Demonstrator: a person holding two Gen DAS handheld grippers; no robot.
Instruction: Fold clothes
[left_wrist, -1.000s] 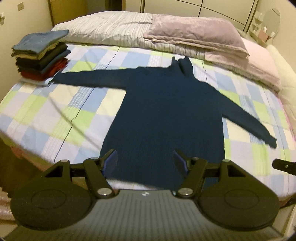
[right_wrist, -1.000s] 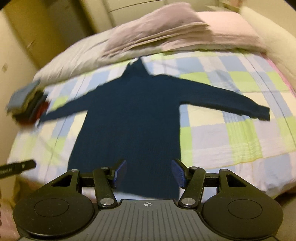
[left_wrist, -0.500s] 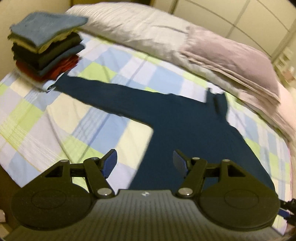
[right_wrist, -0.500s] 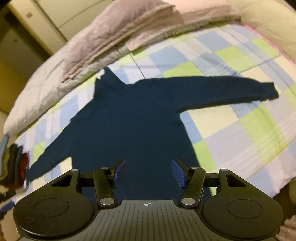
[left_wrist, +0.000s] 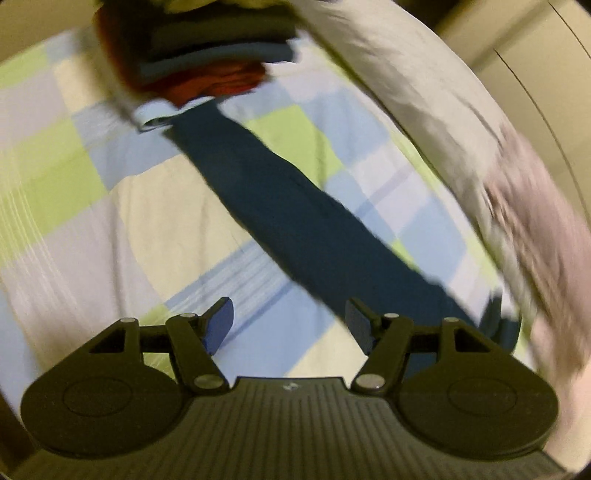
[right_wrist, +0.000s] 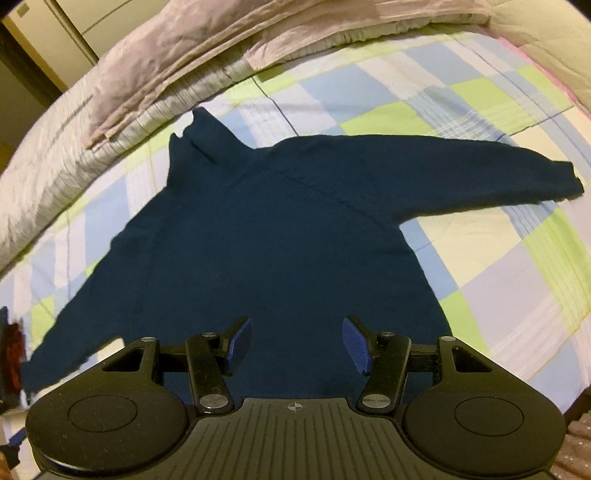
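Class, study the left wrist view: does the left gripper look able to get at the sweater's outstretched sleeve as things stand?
Probably yes. The left gripper is open and empty, and the sleeve lies flat on the checked bedspread with nothing over it. Only its cuff end, beside the stack of folded clothes, looks crowded.

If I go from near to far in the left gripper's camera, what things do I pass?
Left gripper → navy sleeve lying on the checked bedspread → light blue cuff → stack of folded clothes.
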